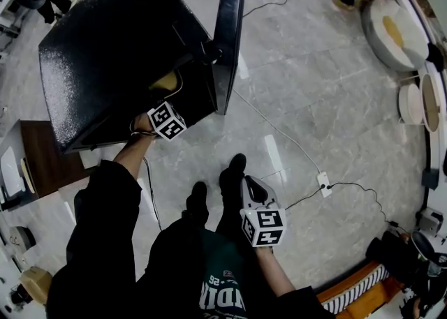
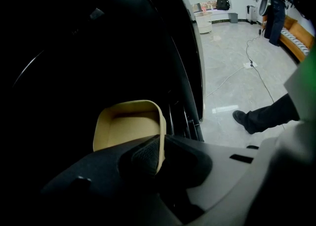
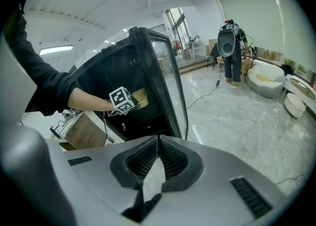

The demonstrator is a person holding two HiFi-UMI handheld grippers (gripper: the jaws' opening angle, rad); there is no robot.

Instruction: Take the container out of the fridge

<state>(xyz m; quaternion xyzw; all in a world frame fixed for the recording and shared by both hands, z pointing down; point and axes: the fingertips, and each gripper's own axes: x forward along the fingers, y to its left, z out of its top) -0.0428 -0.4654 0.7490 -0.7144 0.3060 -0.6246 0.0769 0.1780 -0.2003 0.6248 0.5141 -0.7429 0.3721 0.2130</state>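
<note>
Two claws are seen, one in each hand. The left claw (image 2: pixel 159 143) is reached into the open black fridge (image 1: pixel 105 52), which is found at ten o'clock in the head view. Its door (image 1: pixel 230 31) is swung out toward twelve o'clock.

The jaws of this claw are drawn narrow and clamped on the right-hand wall of the container (image 2: pixel 126 121), with one pad inside the wall and the other outside it. The container is located inside the fridge, in its dark interior, at eleven o'clock from the claw tips in the left gripper view. Which shelf carries it cannot be told. It is a beige, open-topped tub with rounded corners, and only its plain beige floor and inner walls are shown within it.

The right claw (image 3: pixel 158 143) is held low at five o'clock in the head view, well apart from the fridge and above the grey marble floor (image 1: pixel 314 101). Its jaws are brought together, pad against pad, and it is empty.

A white cable (image 1: pixel 279 132) is laid across the floor to a power strip (image 1: pixel 323 181) at four o'clock. A wooden cabinet (image 1: pixel 38 157) is seen beside the fridge at eight o'clock.
</note>
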